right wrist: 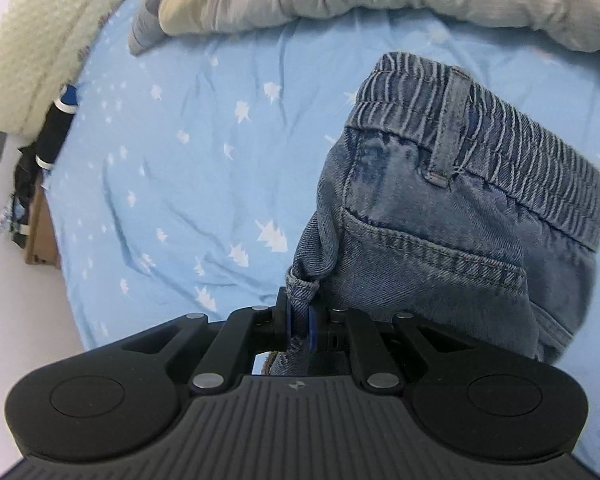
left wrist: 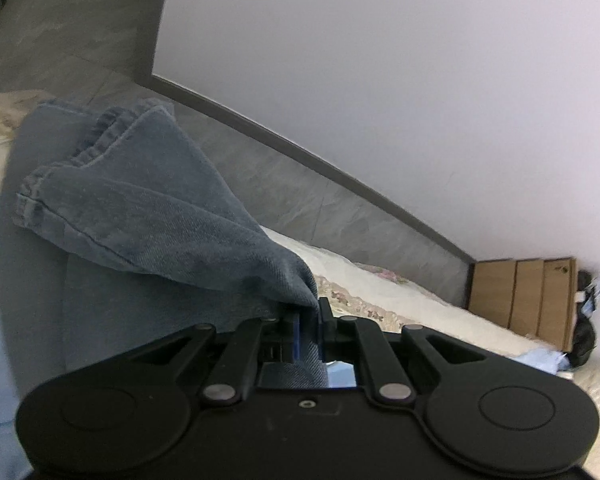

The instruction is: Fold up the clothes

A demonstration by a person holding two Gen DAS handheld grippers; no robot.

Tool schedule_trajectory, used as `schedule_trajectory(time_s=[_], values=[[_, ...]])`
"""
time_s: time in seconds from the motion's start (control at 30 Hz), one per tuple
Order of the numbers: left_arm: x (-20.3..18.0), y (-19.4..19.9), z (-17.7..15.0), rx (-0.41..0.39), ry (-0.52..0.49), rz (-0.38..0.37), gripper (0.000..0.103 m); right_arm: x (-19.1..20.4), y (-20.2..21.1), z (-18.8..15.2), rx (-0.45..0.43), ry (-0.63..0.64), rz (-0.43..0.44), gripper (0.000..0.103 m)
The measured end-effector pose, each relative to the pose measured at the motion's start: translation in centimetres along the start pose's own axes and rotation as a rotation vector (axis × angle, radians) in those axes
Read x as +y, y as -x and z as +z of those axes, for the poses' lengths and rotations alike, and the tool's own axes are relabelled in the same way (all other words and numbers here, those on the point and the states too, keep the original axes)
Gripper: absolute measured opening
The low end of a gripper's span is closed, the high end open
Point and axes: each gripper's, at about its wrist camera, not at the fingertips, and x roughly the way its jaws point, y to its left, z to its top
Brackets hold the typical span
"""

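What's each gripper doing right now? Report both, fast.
Left gripper: shut on the jeans, near the leg hems.
Right gripper: shut on the jeans, at a fold of denim near the waistband end.

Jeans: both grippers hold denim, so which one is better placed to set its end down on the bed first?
Probably right. The right gripper holds the jeans over the blue sheet; the left gripper faces the floor and wall.

Each fisheye camera sits on its own gripper, looking steeply down along the jaws at close range. The left view faces the bed's edge, the grey tiled floor (left wrist: 260,184) and the white wall (left wrist: 380,60); the right view faces the star-patterned light-blue bedsheet (right wrist: 180,160). Both share the blue denim jeans (right wrist: 440,220).
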Motion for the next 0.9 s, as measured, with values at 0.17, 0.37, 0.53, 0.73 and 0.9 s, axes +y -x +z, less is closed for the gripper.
schedule_trajectory(time_s=[0.17,0.37,0.53,0.73,0.9], values=[[-1.0,-2.1,-0.7,0.004,-0.039,0.041,0.009,0.1,-2.7,0.6,0.034,0.036,-0.050,0.009],[-1.4,-3.0,-0.8,0.037,-0.132,0.021,0.025,0.2,-2.8,0.7,0.054,0.136,-0.043,0.024],[-0.6,-0.7,-1.2,0.048,-0.173,0.015,0.043,0.5,-0.5,0.0,0.054,0.240,-0.008,0.037],[1.7,4.0,-2.0,0.061,-0.166,-0.017,0.053,1.3,2.3,-2.2,0.072,0.435,0.007,0.041],[4.1,7.9,-2.5,0.059,-0.167,-0.010,0.056,1.4,4.7,-4.8,0.092,0.599,0.033,0.041]])
